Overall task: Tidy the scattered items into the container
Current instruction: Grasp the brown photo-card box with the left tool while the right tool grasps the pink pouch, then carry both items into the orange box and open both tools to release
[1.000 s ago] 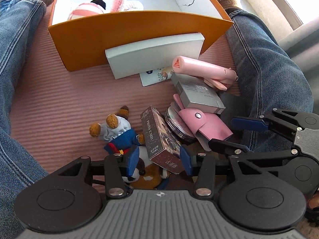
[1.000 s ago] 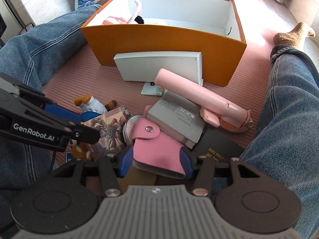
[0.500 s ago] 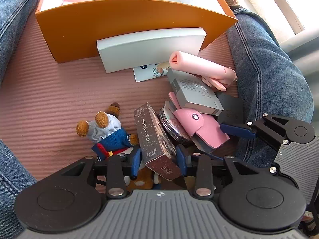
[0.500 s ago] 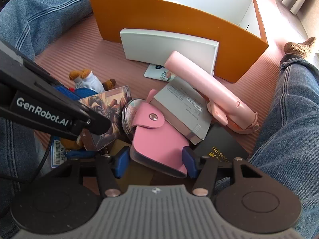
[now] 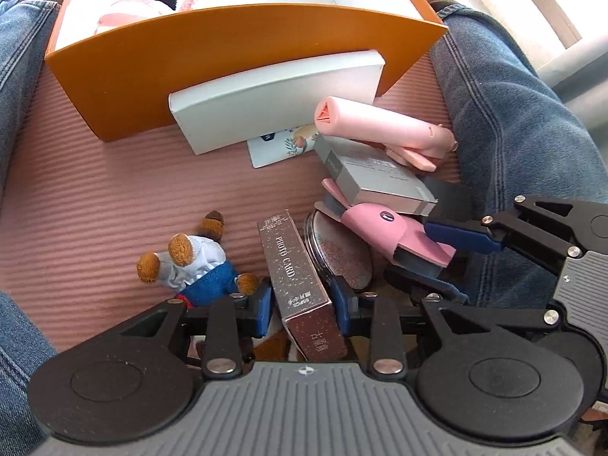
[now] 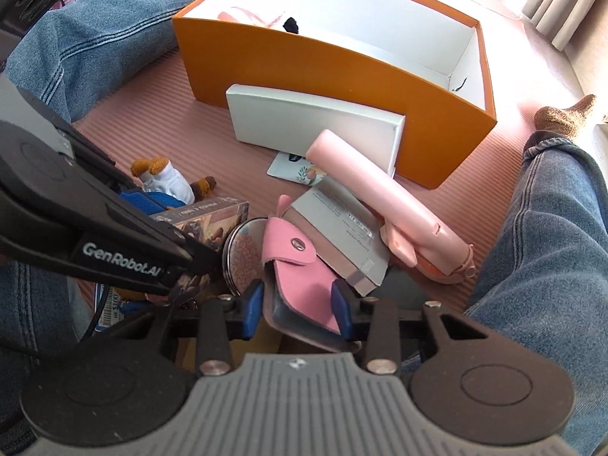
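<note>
Bright daylight overexposes the orange box (image 6: 342, 72) interior; fisheye bends the edges.

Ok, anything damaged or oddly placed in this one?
Yes: the orange box has a small tear in its white inner wall at one corner. A white box stands on edge, leaning against the orange box's front wall outside it, half covering a card.

Home, living-room or bedroom floor. Person sits on a pink ribbed mat (image 5: 114, 190) with jeans-clad legs (image 6: 551, 247) spread either side and brown socks (image 6: 562, 117) on. Pleated curtains (image 6: 562, 3) hang at a bright window, top right in the right wrist view. Household clutter: plush bear (image 5: 190, 262), orange storage box (image 5: 228, 57).
</note>
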A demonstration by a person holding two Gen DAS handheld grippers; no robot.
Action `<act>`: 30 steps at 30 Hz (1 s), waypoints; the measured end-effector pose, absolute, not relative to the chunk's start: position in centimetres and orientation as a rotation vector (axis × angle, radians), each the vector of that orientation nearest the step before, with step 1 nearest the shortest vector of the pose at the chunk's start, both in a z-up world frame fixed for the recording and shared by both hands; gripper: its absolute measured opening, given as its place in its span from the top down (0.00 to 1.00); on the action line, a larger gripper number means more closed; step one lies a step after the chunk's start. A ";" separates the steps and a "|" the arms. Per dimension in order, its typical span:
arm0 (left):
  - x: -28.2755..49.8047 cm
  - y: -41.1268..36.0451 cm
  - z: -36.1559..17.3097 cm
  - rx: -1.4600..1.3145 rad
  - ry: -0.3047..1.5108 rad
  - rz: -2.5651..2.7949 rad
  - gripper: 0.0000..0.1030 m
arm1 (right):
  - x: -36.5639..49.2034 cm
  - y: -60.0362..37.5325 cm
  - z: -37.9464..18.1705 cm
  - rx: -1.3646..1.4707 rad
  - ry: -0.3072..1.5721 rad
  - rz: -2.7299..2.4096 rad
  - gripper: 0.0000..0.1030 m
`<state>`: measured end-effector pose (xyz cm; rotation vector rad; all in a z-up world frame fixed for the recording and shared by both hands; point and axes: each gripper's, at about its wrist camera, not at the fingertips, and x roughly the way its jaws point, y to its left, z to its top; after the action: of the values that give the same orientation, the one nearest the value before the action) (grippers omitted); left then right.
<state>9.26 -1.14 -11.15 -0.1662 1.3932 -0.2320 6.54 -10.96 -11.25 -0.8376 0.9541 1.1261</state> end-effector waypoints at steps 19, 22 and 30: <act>8.1 0.4 -10.1 -0.188 1.340 -0.219 0.74 | 4.8 -11.1 -9.7 -0.895 0.830 1.124 0.81; 7.6 0.6 -9.1 -0.200 1.313 -0.231 0.74 | 5.3 -11.5 -8.5 -0.835 0.847 1.134 0.82; 6.6 1.1 -5.4 -0.181 1.213 -0.224 0.74 | 4.5 -12.2 -5.5 -0.745 0.848 1.202 0.83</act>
<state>6.56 1.10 -5.38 -0.1806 1.2129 -0.2238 4.54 -12.21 -5.55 -0.7452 0.8479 1.2015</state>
